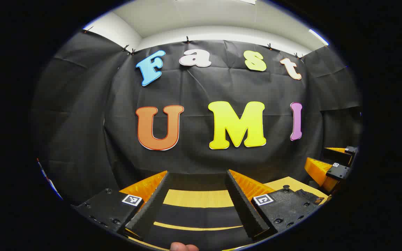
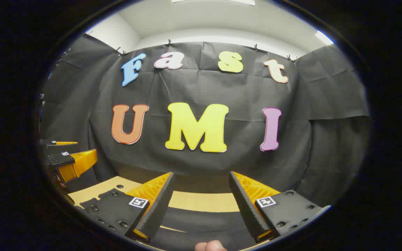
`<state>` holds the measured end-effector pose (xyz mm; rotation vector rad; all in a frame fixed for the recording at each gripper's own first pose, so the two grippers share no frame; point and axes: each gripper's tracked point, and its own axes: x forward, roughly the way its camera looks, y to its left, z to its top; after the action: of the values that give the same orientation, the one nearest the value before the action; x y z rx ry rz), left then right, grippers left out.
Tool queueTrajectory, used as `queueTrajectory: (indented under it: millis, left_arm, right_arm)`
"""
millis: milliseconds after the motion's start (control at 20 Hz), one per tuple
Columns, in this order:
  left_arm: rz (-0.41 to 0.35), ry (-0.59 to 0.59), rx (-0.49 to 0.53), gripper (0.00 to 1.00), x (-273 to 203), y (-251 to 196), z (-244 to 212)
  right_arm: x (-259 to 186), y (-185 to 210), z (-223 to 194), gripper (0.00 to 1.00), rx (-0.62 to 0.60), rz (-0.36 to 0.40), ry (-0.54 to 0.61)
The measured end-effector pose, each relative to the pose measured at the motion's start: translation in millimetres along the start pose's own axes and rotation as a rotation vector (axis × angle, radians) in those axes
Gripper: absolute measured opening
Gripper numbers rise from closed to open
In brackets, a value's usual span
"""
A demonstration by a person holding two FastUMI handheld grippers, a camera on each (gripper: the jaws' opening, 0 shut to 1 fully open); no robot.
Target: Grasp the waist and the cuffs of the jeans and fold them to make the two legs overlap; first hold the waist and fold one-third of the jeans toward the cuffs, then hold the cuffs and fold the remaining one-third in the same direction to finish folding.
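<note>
My left gripper is open, its two fingers spread wide with nothing between them, and it points level at the black cloth wall. My right gripper is open the same way and holds nothing. Each one appears in the other's view: the right gripper at the far right edge, the left gripper at the far left edge, both with fingers apart. They are side by side at about the same height. A strip of the wooden table lies low between the fingers.
The black cloth wall stands close ahead and wraps round both sides. The wooden table runs up to its foot. A thumb tip sits at the bottom edge of the left gripper view, and another thumb tip at the bottom of the right gripper view.
</note>
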<state>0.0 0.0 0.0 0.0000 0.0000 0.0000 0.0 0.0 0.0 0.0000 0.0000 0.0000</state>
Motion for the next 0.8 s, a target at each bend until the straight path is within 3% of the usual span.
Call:
queueTrajectory:
  millis: [800]
  left_arm:
    - [-0.019, 0.018, -0.003, 1.00, 0.9, -7.2, -8.7]
  right_arm:
    - [-5.9, -7.7, -0.4, 0.94, 0.003, -0.030, 0.002]
